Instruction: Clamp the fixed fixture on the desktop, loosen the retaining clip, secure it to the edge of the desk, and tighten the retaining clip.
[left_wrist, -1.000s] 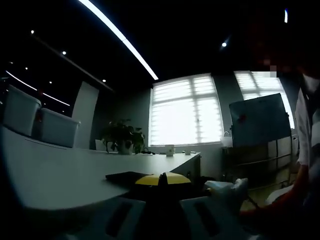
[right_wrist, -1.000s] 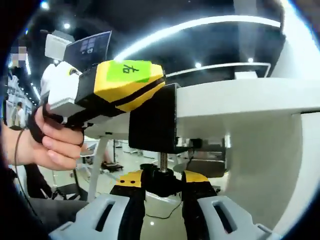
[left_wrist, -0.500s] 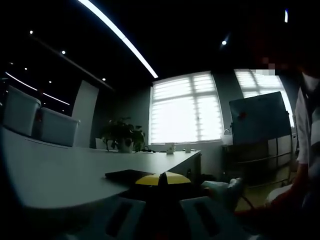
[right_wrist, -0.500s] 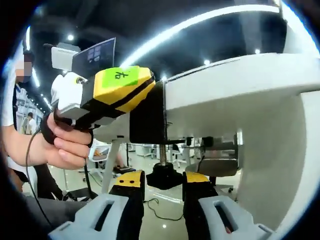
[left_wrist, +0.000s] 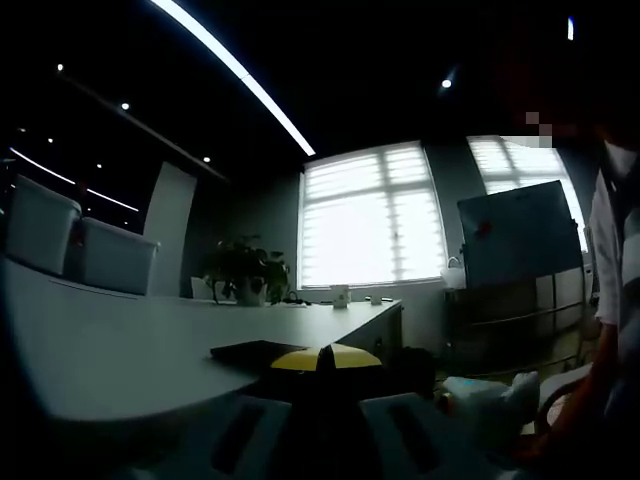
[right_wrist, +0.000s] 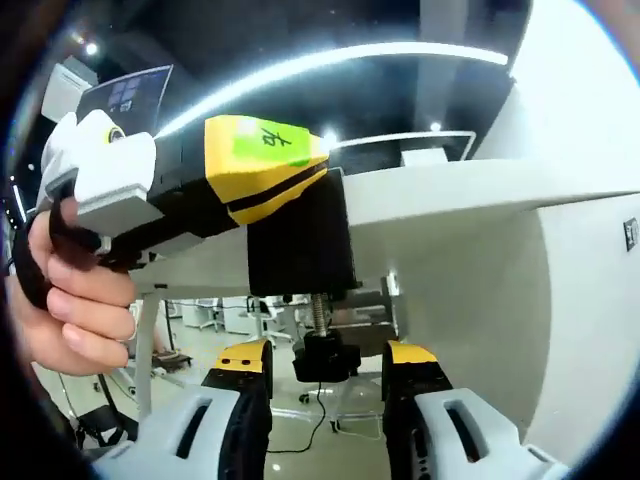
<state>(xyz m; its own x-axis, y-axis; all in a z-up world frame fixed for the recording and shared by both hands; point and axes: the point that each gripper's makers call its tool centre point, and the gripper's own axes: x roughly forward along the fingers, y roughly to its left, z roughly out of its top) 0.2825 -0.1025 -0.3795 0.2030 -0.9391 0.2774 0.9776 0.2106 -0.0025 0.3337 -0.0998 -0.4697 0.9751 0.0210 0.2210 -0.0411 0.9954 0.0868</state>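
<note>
We see the black clamp (right_wrist: 298, 240) on the surface (right_wrist: 450, 190) edge, left hand-held gripper (right_wrist: 262, 165) gripping it, right hand-held gripper (right_wrist: 325, 365) open around its screw knob (right_wrist: 325, 357)

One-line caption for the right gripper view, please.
Left gripper holds black clamp on desk edge; open right gripper flanks its screw knob.

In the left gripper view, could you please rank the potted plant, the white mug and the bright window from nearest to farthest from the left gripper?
1. Green potted plant, on the table, left.
2. White mug, far table end.
3. Bright blinded window, back wall.
</note>
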